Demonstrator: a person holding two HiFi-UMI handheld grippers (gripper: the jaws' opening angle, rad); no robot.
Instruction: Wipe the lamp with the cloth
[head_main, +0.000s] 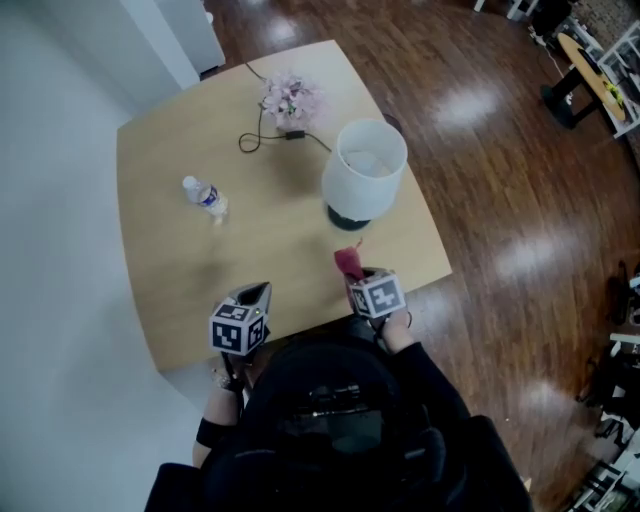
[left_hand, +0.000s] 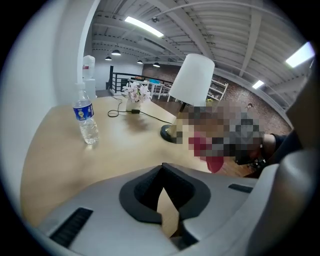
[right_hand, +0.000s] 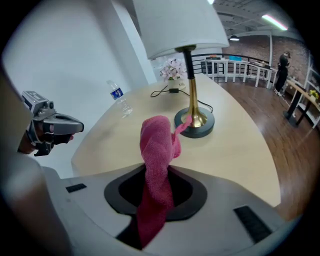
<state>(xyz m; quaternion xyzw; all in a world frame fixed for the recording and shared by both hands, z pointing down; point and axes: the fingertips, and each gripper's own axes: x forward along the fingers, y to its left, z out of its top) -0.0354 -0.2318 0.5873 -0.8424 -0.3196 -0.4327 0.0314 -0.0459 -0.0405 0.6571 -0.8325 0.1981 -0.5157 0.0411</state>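
**On the table: lamp upright, cloth pinched in the right gripper**

Toward the right-hand edge of the pale wooden table (head_main: 180, 270) stood the lamp (head_main: 365, 165), upright, with a white shade, a brass-coloured stem and a dark round base. Near that base, on the person's side of it, was the pink cloth (right_hand: 156, 140). It rose in a twisted bunch from the right gripper (right_hand: 156, 185), whose jaws were pinched on it, and a loose tail hung down below them. In the head view the cloth's top sat close to the lamp's base (whether it touched could not be told).

Well to the left of it, over the table's near edge, the left gripper (left_hand: 163, 167) pointed down at the tabletop. Its jaw tips were pressed together with nothing between them.

Farther out, a small water bottle (head_main: 205, 196) with a blue label stood on the left half of the table, well apart from the lamp. Beyond the lamp, near the far edge, was a bunch of pale pink flowers (head_main: 290, 100), and a black cable (head_main: 255, 135) looped beside it. Dark glossy wood floor (head_main: 500, 200) surrounded the table on the right.
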